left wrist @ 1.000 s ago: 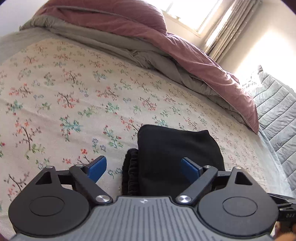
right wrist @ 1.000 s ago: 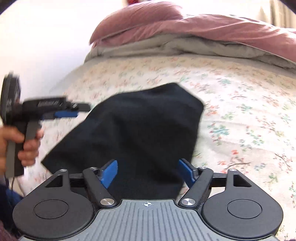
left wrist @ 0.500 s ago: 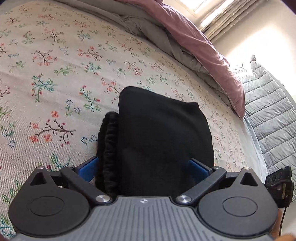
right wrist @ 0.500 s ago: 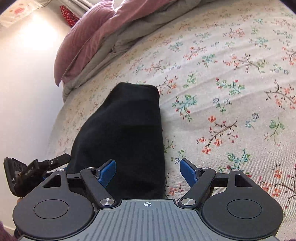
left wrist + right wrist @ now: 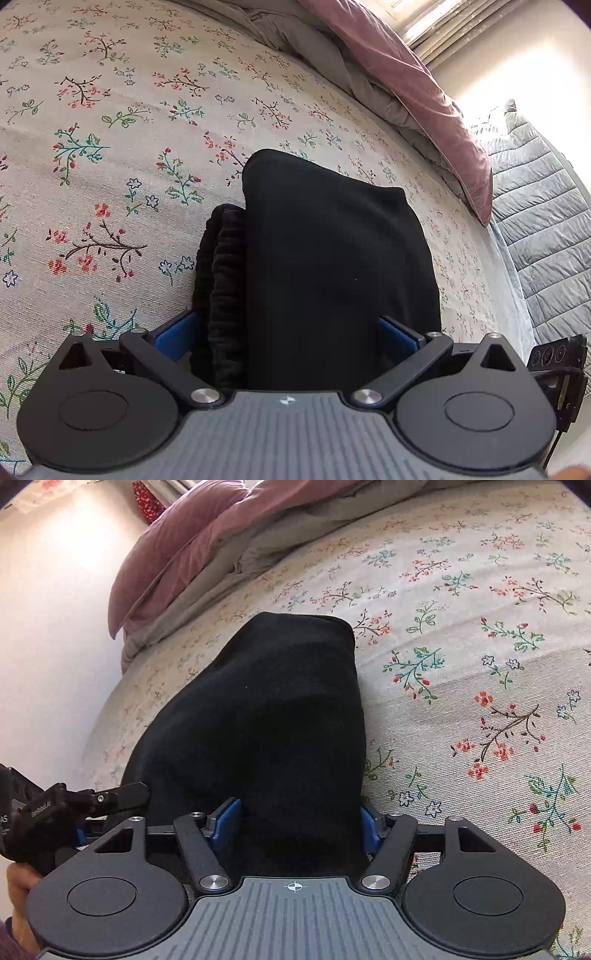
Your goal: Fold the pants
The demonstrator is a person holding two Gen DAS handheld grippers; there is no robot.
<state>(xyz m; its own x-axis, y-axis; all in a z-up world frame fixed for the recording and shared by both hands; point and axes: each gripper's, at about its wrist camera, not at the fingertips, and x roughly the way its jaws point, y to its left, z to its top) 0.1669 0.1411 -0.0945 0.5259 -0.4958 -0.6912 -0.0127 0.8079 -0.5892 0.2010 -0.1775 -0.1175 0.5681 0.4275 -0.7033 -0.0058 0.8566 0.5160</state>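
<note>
Both tongs straddle pants (image 5: 332, 266); right (image 5: 295, 823) closing.

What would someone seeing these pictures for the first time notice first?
The black folded pants stand out, a dark block on the floral bedsheet, with the ribbed waistband showing at their left edge in the left wrist view. Both grippers straddle the near end: the left gripper stands wide open, the right gripper is closing with the cloth between its blue pads. A mauve duvet lies heaped behind.

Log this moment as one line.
folded black pants on floral bedsheet | left gripper open around near edge | right gripper jaws closing around it
</note>
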